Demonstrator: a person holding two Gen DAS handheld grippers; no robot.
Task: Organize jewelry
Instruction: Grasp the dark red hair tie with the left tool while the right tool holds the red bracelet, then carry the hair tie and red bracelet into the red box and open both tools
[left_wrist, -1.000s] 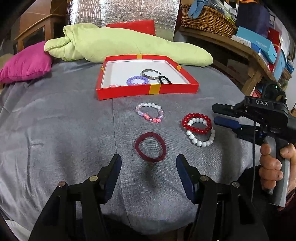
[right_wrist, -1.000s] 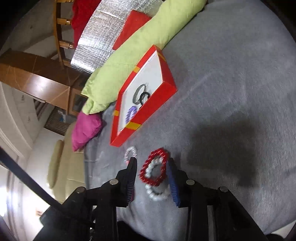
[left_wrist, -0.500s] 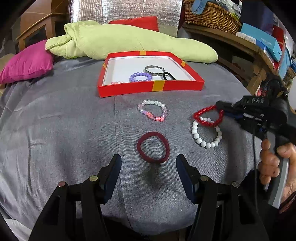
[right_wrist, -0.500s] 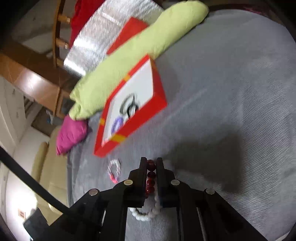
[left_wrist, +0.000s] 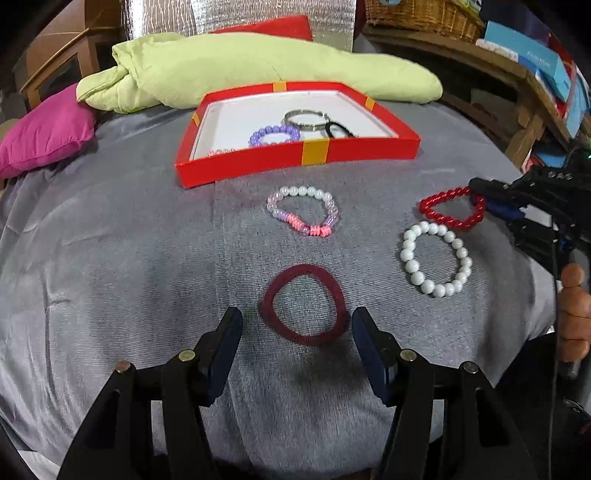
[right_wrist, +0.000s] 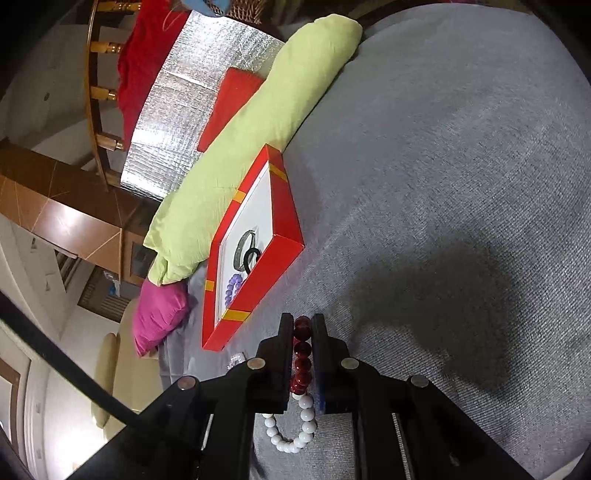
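So the left gripper (left_wrist: 297, 350) sat closest in its own view, jaws spread wide with nothing between them, hovering just short of a dark maroon fabric hair tie (left_wrist: 304, 303) lying flat on the grey cloth-covered bed (left_wrist: 110, 258). A bit to the right lay a white round-bead bracelet (left_wrist: 436, 258), and just past it the right gripper (right_wrist: 303, 328) had its jaws pinched tight on a shiny red bead bracelet (left_wrist: 452, 213), the person's hand (left_wrist: 572, 314) on the handle at the edge. In the right wrist view the red beads ran straight up between the pads, the white loop hanging out below. Further on, around the middle, was a mixed white, lilac and pink bead bracelet (left_wrist: 303, 215). Beyond that stood a shallow red cardboard box with yellow tape strips (left_wrist: 295, 160), holding a purple bead bracelet (left_wrist: 274, 134), a silver metal bangle (left_wrist: 306, 120) and a black elastic band (left_wrist: 338, 130). Behind it lay a lime green rolled blanket (left_wrist: 258, 70) and a magenta pillow (left_wrist: 44, 136) off left
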